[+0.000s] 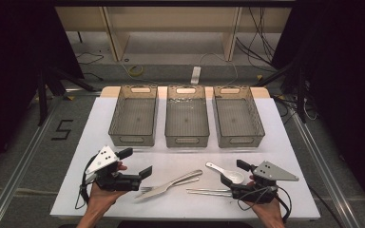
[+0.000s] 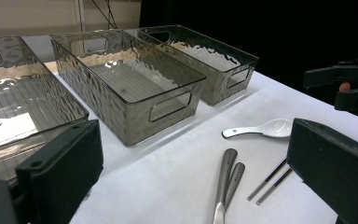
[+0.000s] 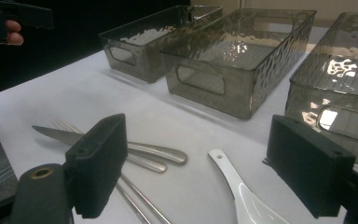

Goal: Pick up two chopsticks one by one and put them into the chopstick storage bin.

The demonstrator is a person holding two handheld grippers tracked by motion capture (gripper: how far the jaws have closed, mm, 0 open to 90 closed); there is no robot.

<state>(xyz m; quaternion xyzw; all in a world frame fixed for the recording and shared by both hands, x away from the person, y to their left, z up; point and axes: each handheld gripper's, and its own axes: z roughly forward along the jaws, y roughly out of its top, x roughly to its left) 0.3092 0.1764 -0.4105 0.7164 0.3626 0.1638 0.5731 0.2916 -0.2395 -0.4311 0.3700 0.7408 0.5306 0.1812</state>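
Observation:
A metal fork and knife (image 1: 171, 183) lie side by side at the front middle of the white table cover. A white spoon (image 1: 225, 172) and a pair of metal chopsticks (image 1: 209, 191) lie just right of them. My left gripper (image 1: 135, 163) is held open at the front left, its jaws pointing toward the fork, with nothing between them. My right gripper (image 1: 234, 173) is open at the front right, its jaws standing around the spoon's bowl without touching it. In the left gripper view the spoon (image 2: 265, 128), the two handles (image 2: 228, 177) and the chopsticks (image 2: 270, 182) lie ahead between the wide jaws.
Three clear grey bins stand in a row at the back, all bare inside: left (image 1: 133, 139), middle (image 1: 187, 140), right (image 1: 240, 139). The white cover (image 1: 275, 142) ends near the table's edges. Dark floor, cables and a metal rail surround the table.

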